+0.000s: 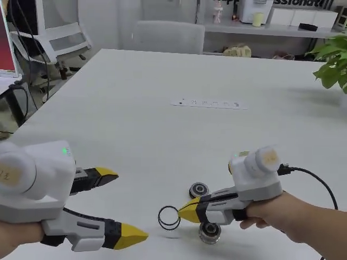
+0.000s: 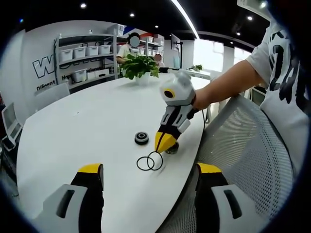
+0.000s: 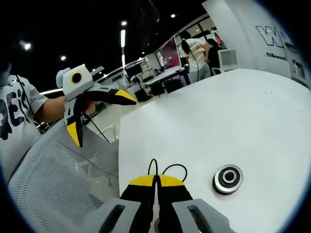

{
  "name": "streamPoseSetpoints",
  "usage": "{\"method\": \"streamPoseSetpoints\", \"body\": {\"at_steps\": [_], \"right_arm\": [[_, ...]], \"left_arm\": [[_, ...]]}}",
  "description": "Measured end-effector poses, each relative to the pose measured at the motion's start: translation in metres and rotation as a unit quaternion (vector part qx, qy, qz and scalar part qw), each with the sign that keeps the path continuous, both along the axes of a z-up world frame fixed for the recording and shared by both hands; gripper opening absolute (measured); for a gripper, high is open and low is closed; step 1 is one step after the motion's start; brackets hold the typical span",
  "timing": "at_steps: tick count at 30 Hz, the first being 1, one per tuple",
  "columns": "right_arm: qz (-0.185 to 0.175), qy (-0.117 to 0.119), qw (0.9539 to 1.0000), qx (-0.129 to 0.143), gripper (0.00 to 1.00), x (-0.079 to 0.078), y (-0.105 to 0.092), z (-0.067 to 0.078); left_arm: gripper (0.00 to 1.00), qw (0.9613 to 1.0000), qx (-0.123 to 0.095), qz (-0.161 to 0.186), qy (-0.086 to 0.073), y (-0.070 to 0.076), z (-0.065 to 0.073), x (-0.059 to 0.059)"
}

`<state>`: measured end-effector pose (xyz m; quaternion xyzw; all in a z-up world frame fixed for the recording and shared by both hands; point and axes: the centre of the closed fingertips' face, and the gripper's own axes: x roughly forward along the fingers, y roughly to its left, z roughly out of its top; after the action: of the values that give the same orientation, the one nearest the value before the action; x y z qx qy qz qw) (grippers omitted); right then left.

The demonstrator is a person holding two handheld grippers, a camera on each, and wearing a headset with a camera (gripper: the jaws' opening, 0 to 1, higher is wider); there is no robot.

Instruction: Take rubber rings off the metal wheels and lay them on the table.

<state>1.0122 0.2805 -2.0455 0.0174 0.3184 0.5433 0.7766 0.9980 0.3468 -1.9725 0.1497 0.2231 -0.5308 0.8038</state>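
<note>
Two thin black rubber rings (image 1: 169, 218) (image 2: 149, 161) (image 3: 170, 169) lie overlapping on the white table (image 1: 162, 119). My right gripper (image 1: 183, 212) (image 2: 159, 145) (image 3: 155, 180) is shut, and its yellow tips appear to pinch the edge of one ring. One metal wheel (image 1: 198, 190) (image 2: 141, 138) (image 3: 227, 178) lies just beyond that gripper. A second wheel (image 1: 209, 232) (image 2: 171, 149) sits half hidden under it. My left gripper (image 1: 122, 205) (image 2: 149, 171) (image 3: 99, 116) hovers open to the left of the rings, holding nothing.
A white power strip (image 1: 209, 103) lies flat at mid-table. A grey chair (image 1: 168, 35) stands at the far edge, and a green plant (image 1: 333, 59) at the right. A mesh chair back (image 2: 243, 145) sits close to the near table edge. A black cable (image 1: 314, 179) trails from the right gripper.
</note>
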Motion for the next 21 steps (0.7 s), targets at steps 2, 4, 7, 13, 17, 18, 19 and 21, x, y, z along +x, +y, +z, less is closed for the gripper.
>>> {"method": "streamPoseSetpoints", "body": {"at_steps": [2,4,7,13,17,18,19,21], "right_arm": [[-0.002,0.0,1.0,-0.009,0.0,0.001,0.001,-0.004],[-0.005,0.0,0.9999,-0.016,0.0,0.002,0.001,-0.008],[-0.007,0.0,0.9996,-0.027,0.0,0.003,0.0,-0.013],[-0.015,-0.004,0.9988,-0.047,0.0,0.006,-0.003,-0.02],[-0.021,-0.006,0.9984,-0.052,0.0,0.008,-0.004,-0.023],[-0.02,-0.007,0.9984,-0.053,0.0,0.008,-0.004,-0.023],[-0.019,-0.01,0.9981,-0.057,0.0,0.008,-0.004,-0.024],[-0.02,-0.014,0.9978,-0.061,0.0,0.009,-0.005,-0.025]], "left_arm": [[0.75,1.0,0.001,0.001,0.0,0.001,0.0,0.0],[0.75,1.0,0.001,0.002,0.001,0.002,-0.001,0.0],[0.75,1.0,0.003,0.003,0.001,0.003,-0.002,0.001],[0.75,1.0,0.005,0.004,0.004,0.003,-0.004,0.001],[0.75,1.0,0.005,0.004,0.004,0.002,-0.003,0.001],[0.75,1.0,0.004,0.004,0.004,0.002,-0.003,0.001],[0.75,1.0,0.005,0.004,0.004,0.002,-0.003,0.001],[0.75,1.0,0.005,0.005,0.004,0.002,-0.004,0.001]]}}
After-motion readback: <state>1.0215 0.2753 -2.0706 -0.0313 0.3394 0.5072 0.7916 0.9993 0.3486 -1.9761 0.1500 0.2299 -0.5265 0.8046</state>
